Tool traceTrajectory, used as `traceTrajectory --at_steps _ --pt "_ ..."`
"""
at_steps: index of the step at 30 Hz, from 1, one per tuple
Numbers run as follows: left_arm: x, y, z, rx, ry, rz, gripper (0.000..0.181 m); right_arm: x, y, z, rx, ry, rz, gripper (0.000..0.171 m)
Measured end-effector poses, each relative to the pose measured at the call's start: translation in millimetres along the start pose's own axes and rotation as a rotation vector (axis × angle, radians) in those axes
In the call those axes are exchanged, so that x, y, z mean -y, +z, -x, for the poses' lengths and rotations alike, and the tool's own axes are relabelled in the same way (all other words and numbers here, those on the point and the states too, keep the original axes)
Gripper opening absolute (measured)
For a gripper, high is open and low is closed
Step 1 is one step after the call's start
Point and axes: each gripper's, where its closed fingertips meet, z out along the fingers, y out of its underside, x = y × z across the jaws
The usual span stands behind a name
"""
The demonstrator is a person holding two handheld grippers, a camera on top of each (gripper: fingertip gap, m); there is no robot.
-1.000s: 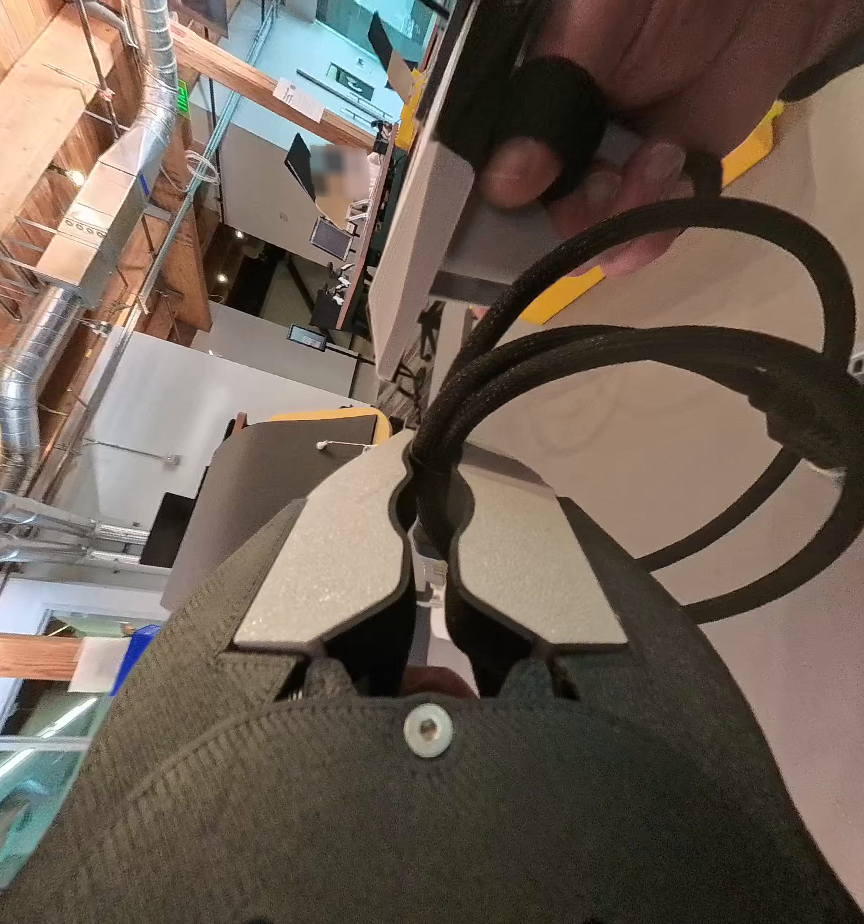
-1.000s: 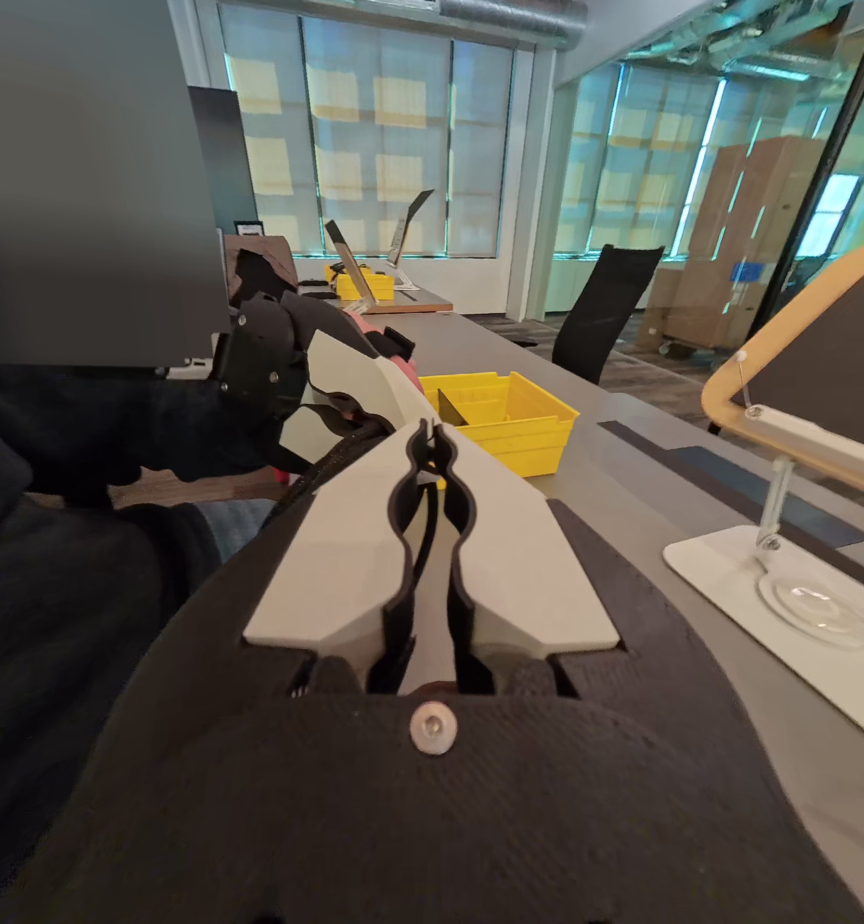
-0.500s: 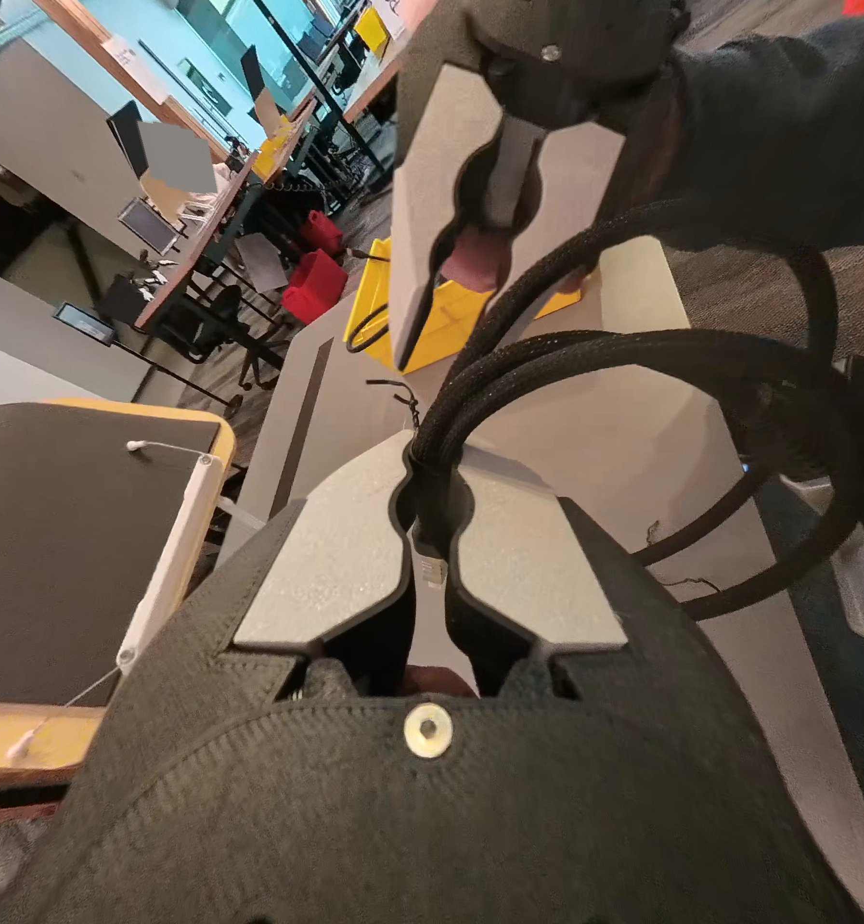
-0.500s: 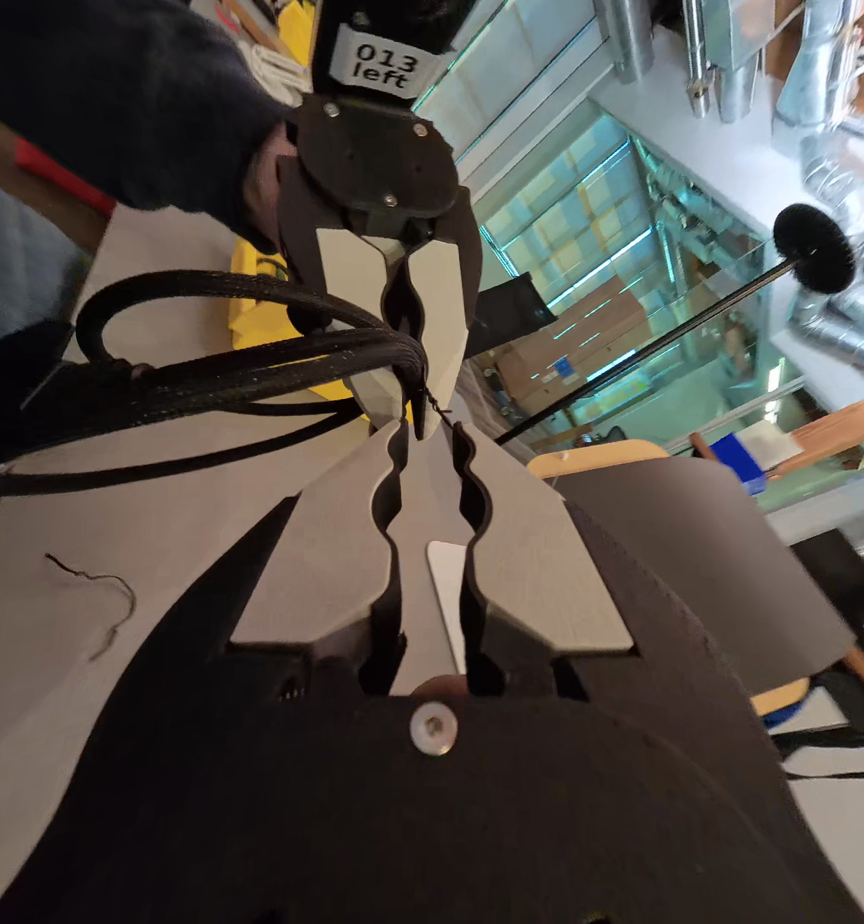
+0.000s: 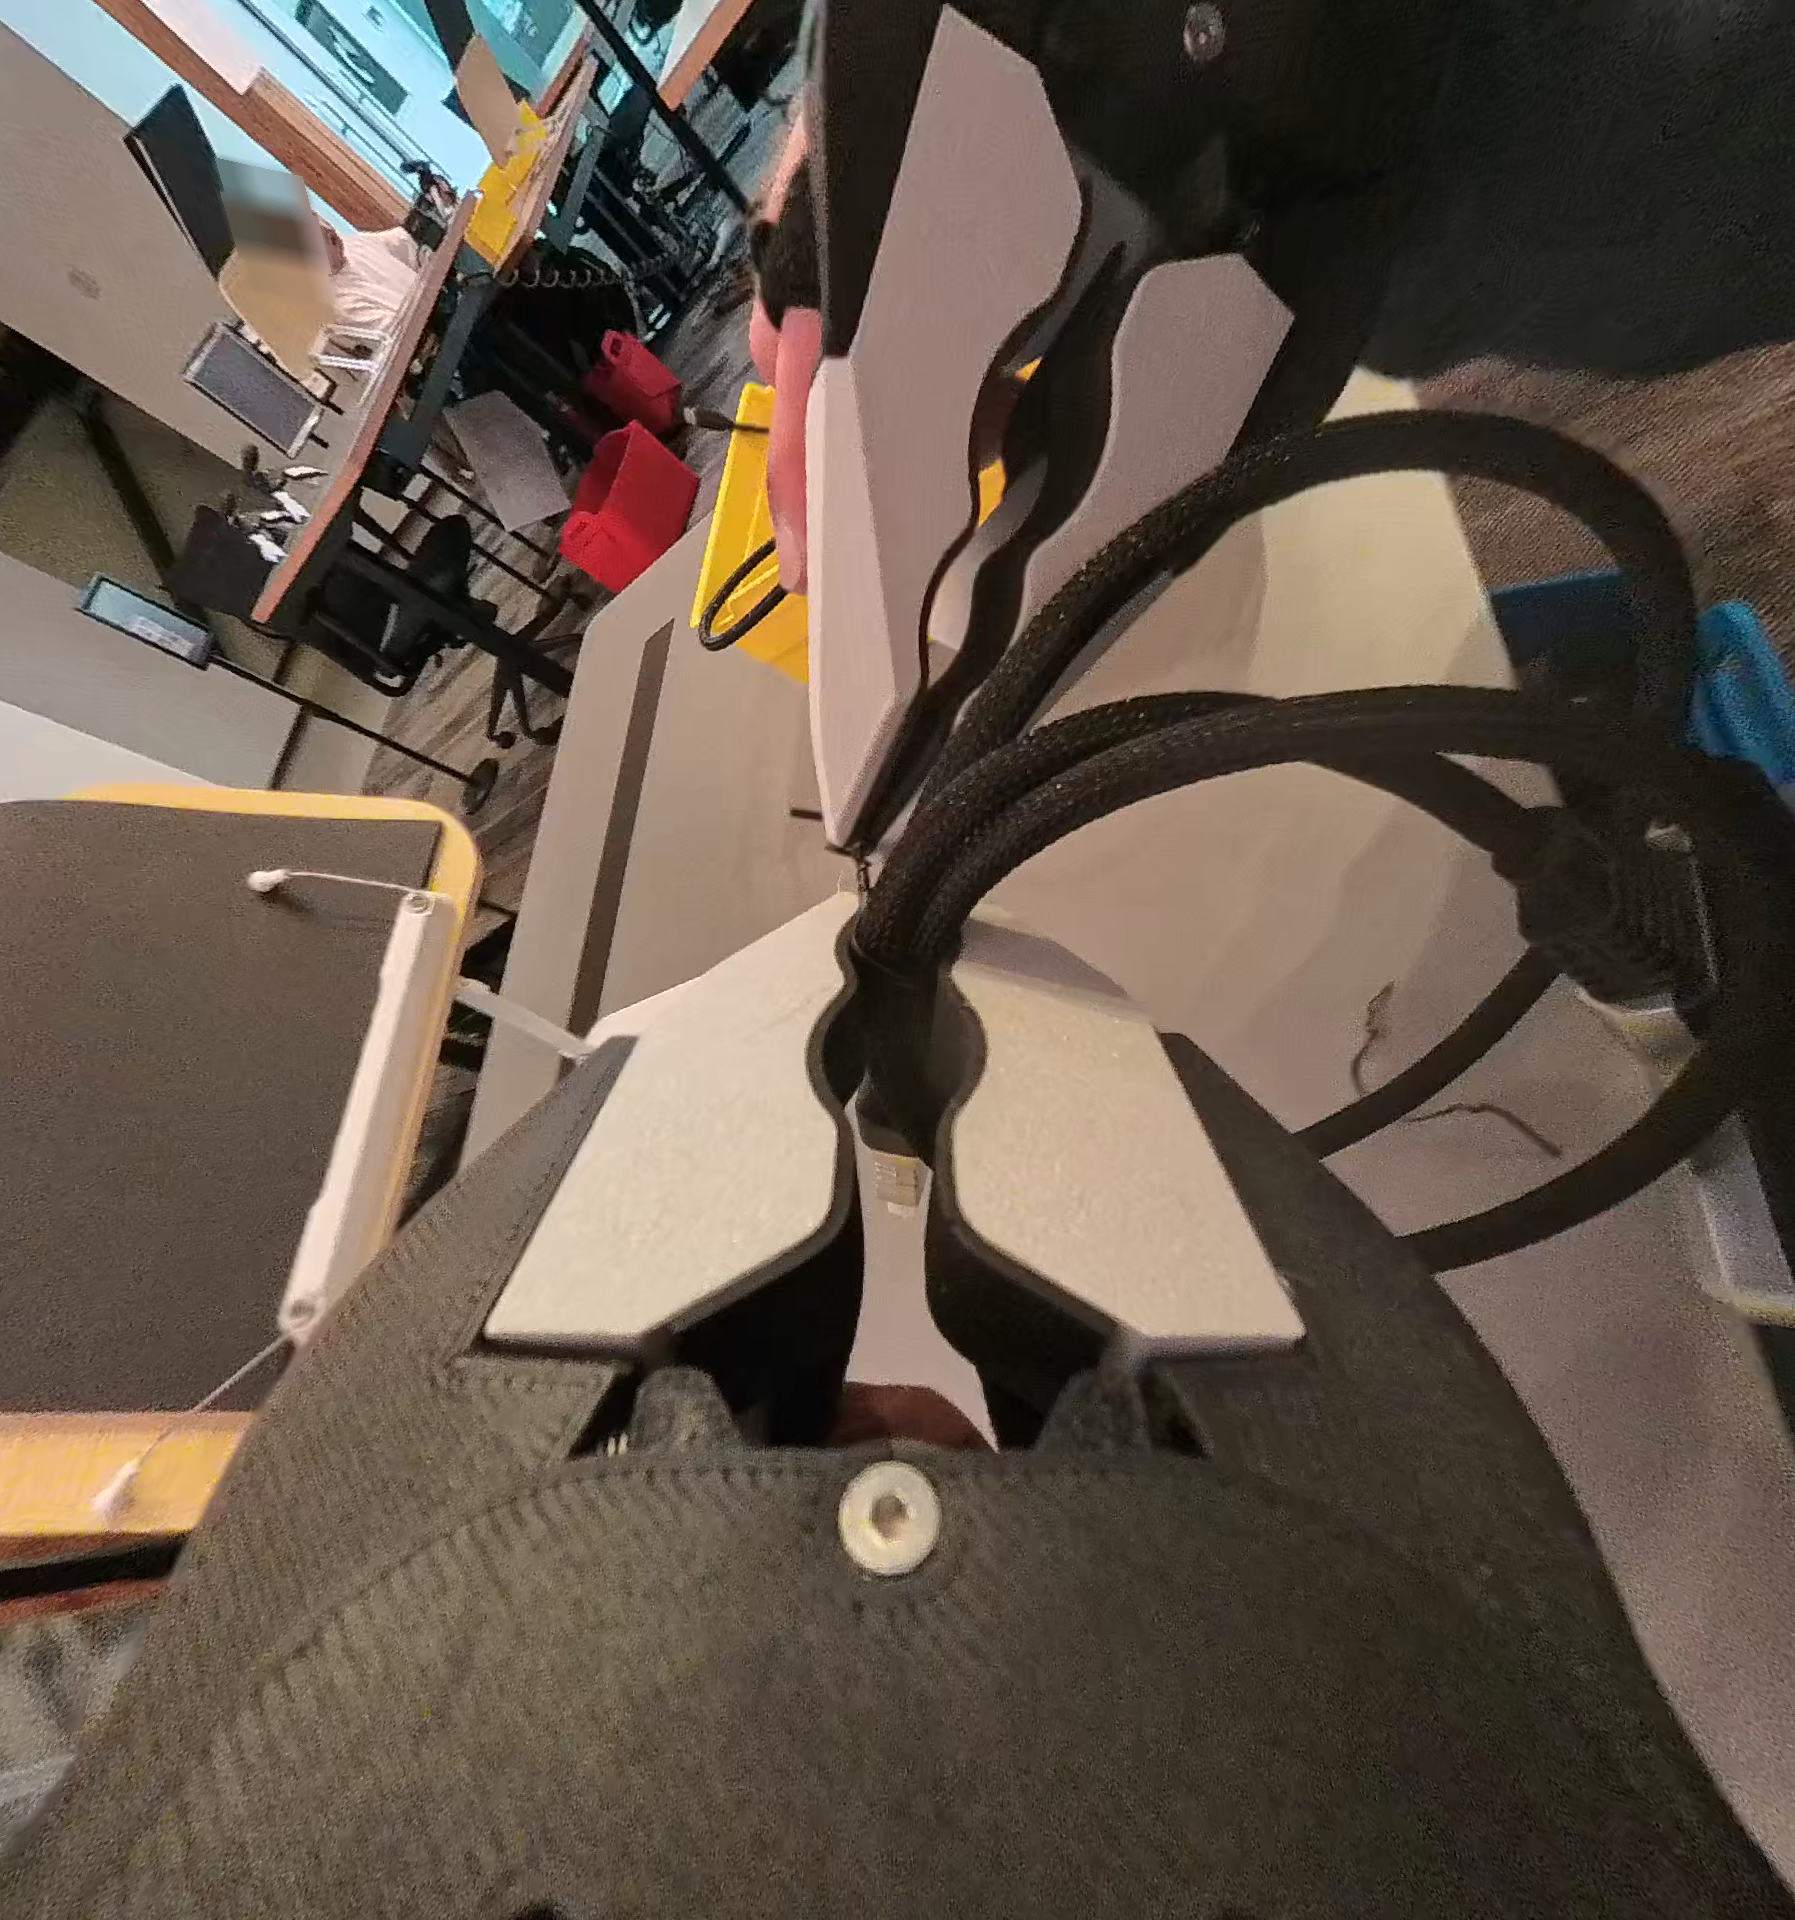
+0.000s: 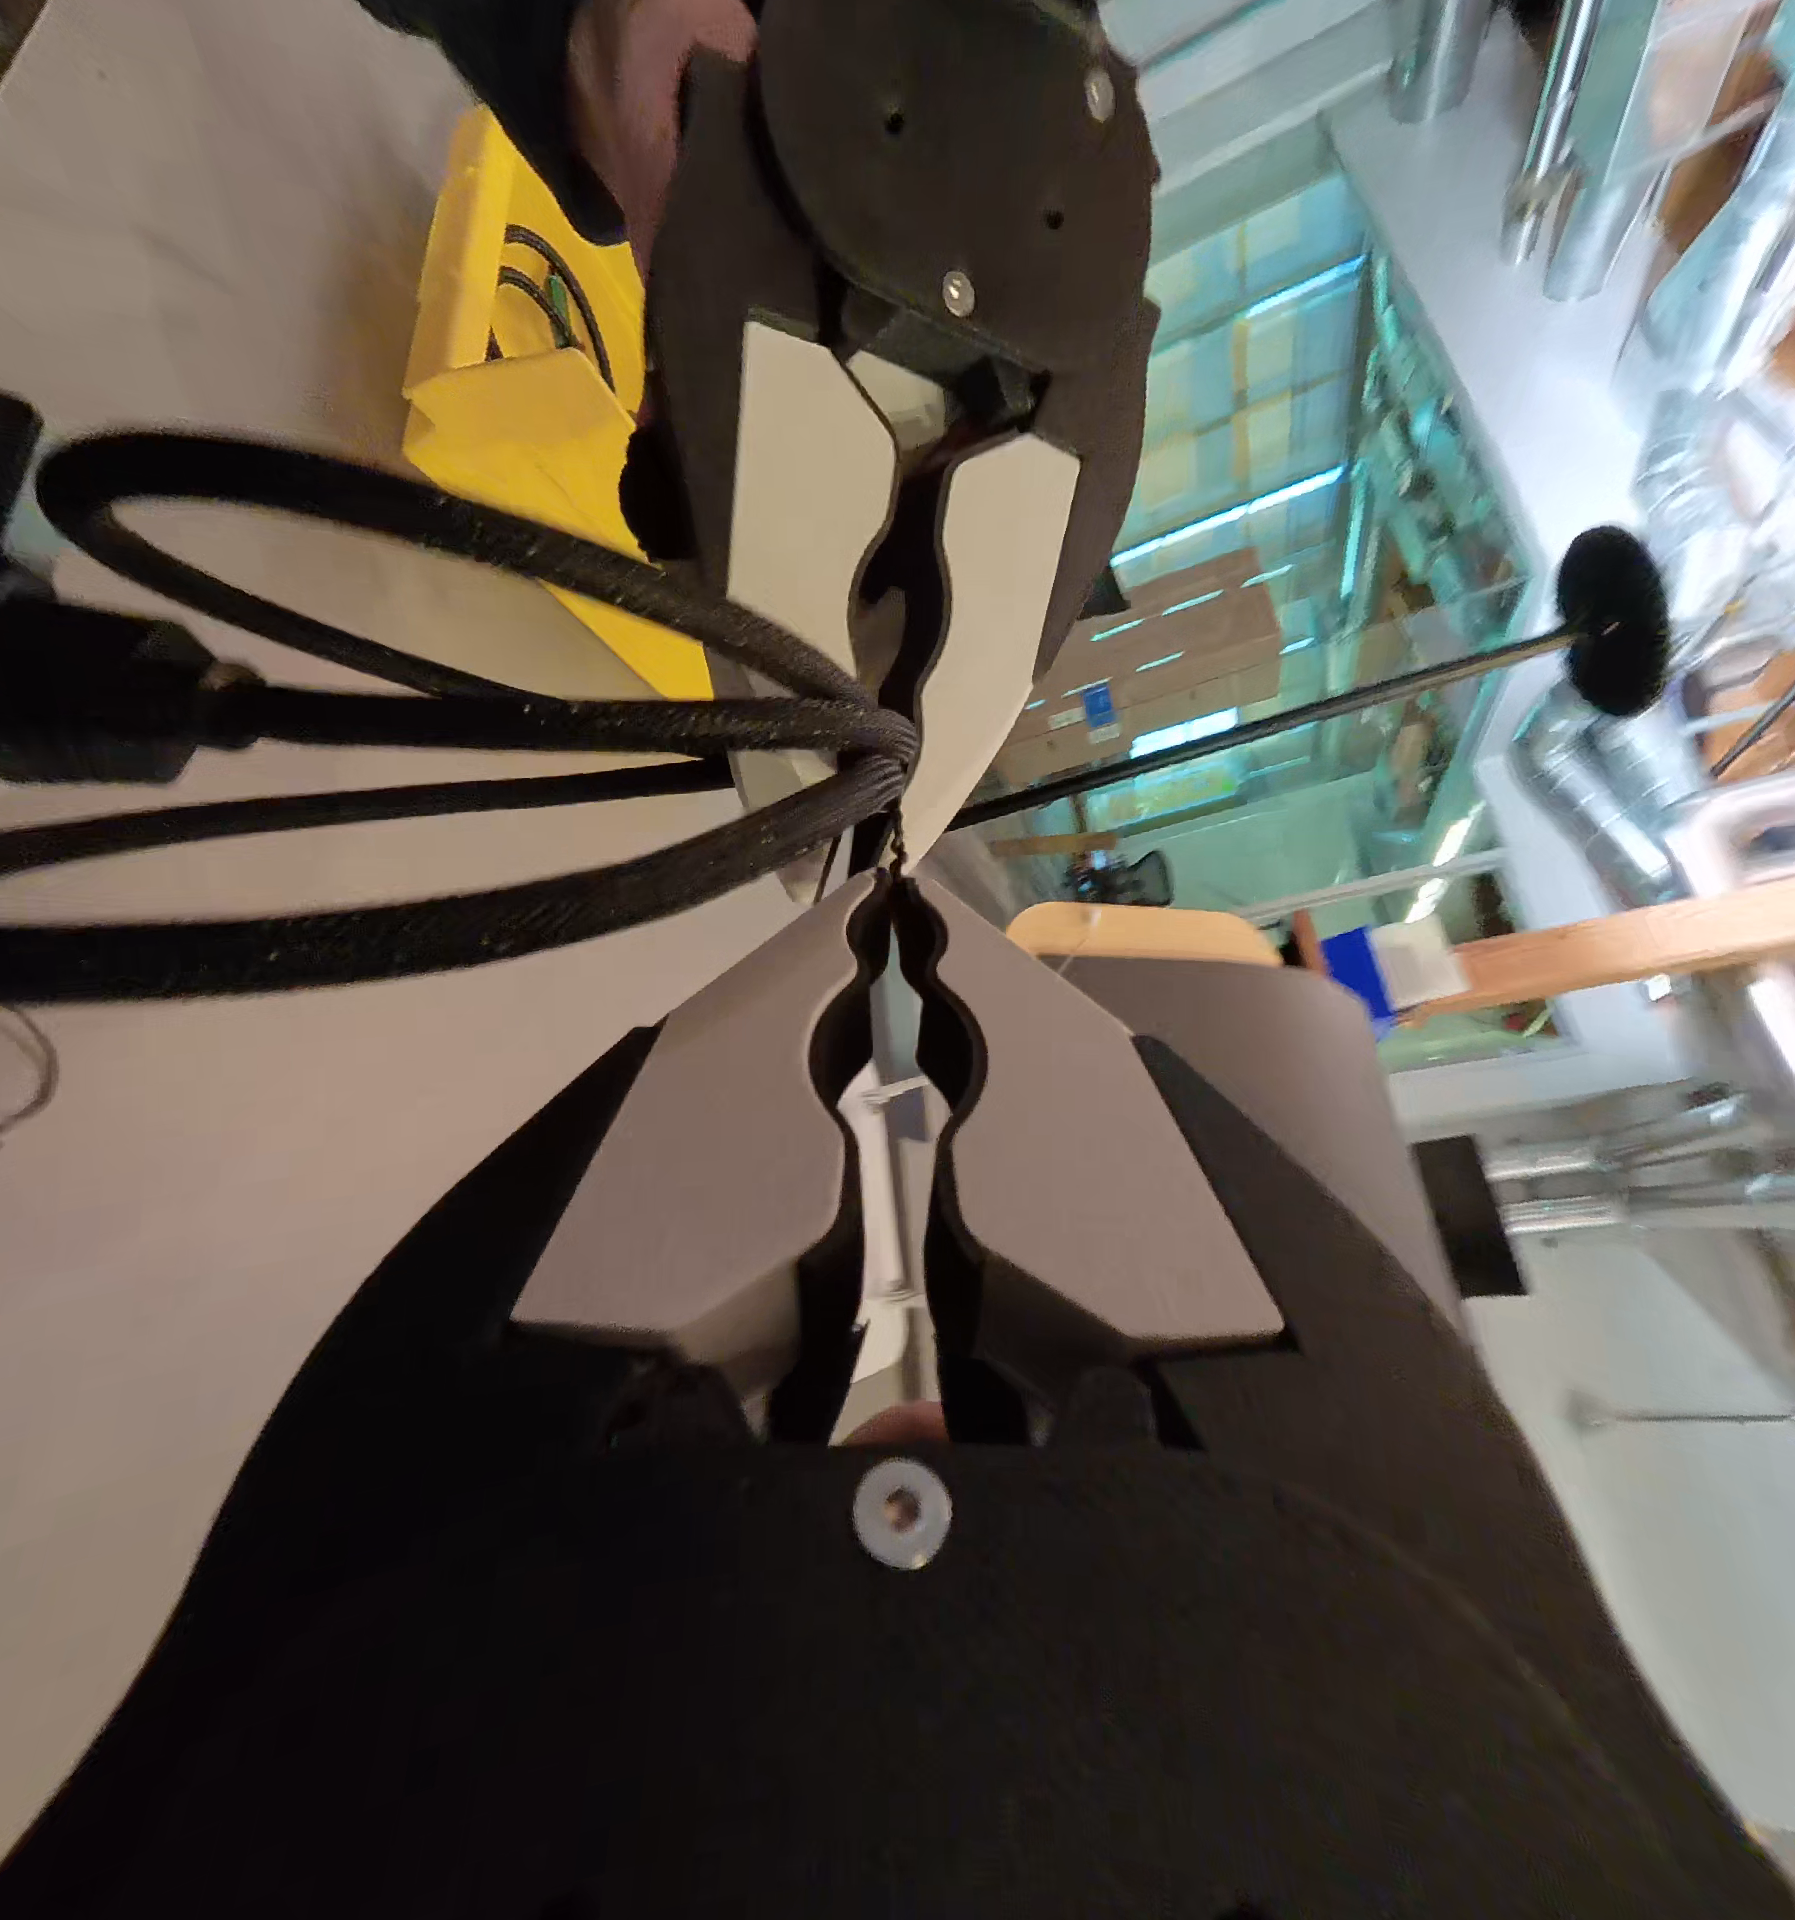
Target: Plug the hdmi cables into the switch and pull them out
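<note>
It was an open-plan office or lab with an industrial fit-out. Long desks with monitors and office chairs ran in rows, a seated person worked at one, and red bins stood on the floor beside a yellow bin on the grey table. Bare silver ducts, a wooden beam, glass partitions and stacked cardboard boxes showed beyond.

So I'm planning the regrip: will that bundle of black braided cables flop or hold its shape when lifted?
The black braided cables probably hold shape: they arch in springy loops from the left gripper. The sleeve looks rough, so slipping seems unlikely. The right gripper pinches a loose thread, hinting at snagging.
</note>
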Motion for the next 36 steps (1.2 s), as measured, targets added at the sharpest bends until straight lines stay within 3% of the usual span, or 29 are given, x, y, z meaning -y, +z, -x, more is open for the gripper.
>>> traceTrajectory --at_steps 9,16,24,31,36 --pt "-7.0 4.1 12.1 0.17 0.222 0.115 0.007 -5.8 2.7 4.2 0.172 0.648 -0.056 0.0" --pt "-9.6 5.1 8.0 0.114 0.164 0.112 0.007 -9.8 7.1 4.7 0.013 0.168 0.037 0.004" --pt "-11.2 5.7 5.9 0.074 0.09 0.092 0.007 -7.3 5.4 0.5 -0.041 -0.075 0.07 0.004" --pt "-11.6 6.7 5.6 0.085 0.11 0.101 0.007 -10.7 9.3 4.0 0.023 0.009 0.066 0.0" --pt "-11.0 6.6 12.9 0.169 0.213 0.133 0.007 -11.0 9.5 2.8 0.122 0.401 0.022 0.0"
